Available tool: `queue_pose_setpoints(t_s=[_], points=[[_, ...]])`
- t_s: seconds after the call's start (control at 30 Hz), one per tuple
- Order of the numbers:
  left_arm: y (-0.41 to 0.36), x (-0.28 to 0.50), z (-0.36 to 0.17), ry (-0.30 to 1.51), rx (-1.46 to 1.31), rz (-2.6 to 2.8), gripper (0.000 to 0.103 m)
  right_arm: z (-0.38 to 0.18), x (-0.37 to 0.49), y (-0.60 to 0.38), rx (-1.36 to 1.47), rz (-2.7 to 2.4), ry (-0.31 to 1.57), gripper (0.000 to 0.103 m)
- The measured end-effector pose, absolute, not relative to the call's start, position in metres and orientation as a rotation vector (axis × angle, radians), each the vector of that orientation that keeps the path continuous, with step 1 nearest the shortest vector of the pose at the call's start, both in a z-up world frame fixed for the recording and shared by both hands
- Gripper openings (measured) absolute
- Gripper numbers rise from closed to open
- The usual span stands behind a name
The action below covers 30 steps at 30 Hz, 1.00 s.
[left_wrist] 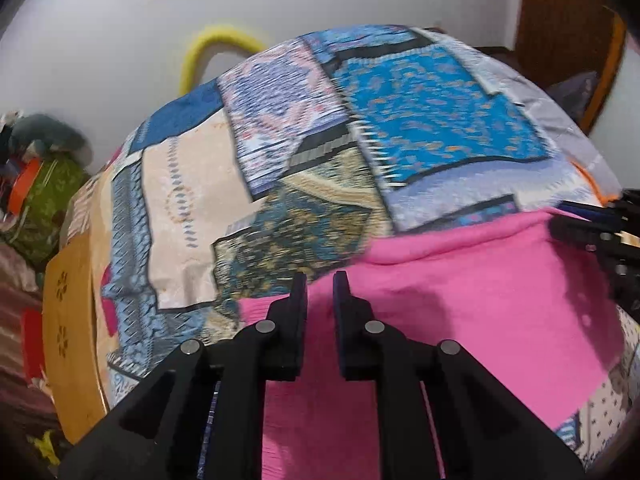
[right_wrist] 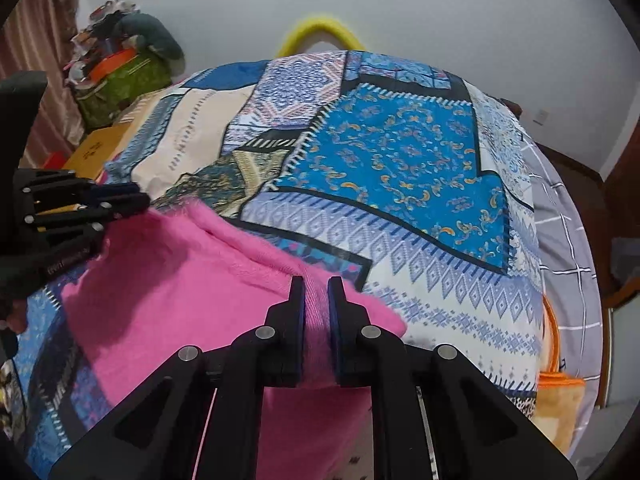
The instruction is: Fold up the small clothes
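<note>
A pink garment (left_wrist: 460, 300) lies across a bed covered in a patchwork bedspread (left_wrist: 420, 120) of blue, cream and teal panels. In the left wrist view the cloth fills the lower right of the frame, its far edge folded into a soft roll against the bedspread. In the right wrist view it fills the lower left and centre.

The left gripper (left_wrist: 320, 280) sits at the bottom centre of its own view. Its fingers (left_wrist: 298, 300) are drawn close together with pink fabric showing in the narrow gap — they look clamped on the garment's edge, though blur softens the detail. The same gripper shows at the left edge of the right wrist view, its tips at the garment's upper left corner.

The right gripper (right_wrist: 316, 284) is at the bottom centre of its view, fingers (right_wrist: 297, 304) nearly together and clamped on a bunched strip of the pink cloth that runs between the pads. It shows too at the right edge of the left wrist view, at the garment's upper right corner.

Beyond the bed — a white wall (right_wrist: 440, 12), a yellow curved tube (right_wrist: 320, 26) and a heap of clutter (right_wrist: 120, 52) at the upper left. An orange-edged cloth (right_wrist: 558, 392) lies at the lower right.
</note>
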<state>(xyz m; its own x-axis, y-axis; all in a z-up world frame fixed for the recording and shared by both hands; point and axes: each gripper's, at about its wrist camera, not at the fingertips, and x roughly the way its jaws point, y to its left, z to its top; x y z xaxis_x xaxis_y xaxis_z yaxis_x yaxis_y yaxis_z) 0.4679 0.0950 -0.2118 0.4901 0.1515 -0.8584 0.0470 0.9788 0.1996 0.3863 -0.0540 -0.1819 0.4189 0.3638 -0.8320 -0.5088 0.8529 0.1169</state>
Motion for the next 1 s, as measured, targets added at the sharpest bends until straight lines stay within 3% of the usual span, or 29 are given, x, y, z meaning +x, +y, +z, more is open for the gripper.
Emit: queue_pose_setpoints(t_s=[0.13,0.2,0.33,0.4,0.47,1.0], points=[[0.128,0.463,-0.209,1.071,0.12,0.116,0.023,-0.175,0.386,-0.063,-0.14,0.538,0.99,0.016],[0.142,0.453,-0.204,1.063,0.094,0.153,0.047,-0.167,0.383,-0.069,-0.129,0.533,0.978,0.029],[0.16,0.424,-0.192,1.048,0.077,0.168,0.064,-0.148,0.374,-0.084,-0.091,0.53,0.965,0.052],[0.164,0.413,-0.189,1.064,0.069,0.172,0.081,-0.144,0.368,-0.089,-0.081,0.53,0.977,0.067],[0.168,0.402,-0.189,1.082,0.05,0.174,0.087,-0.143,0.362,-0.094,-0.074,0.537,0.996,0.071],[0.174,0.389,-0.252,1.247,-0.395,0.023,0.089,-0.207,0.335,-0.109,0.113,0.575,1.164,0.072]])
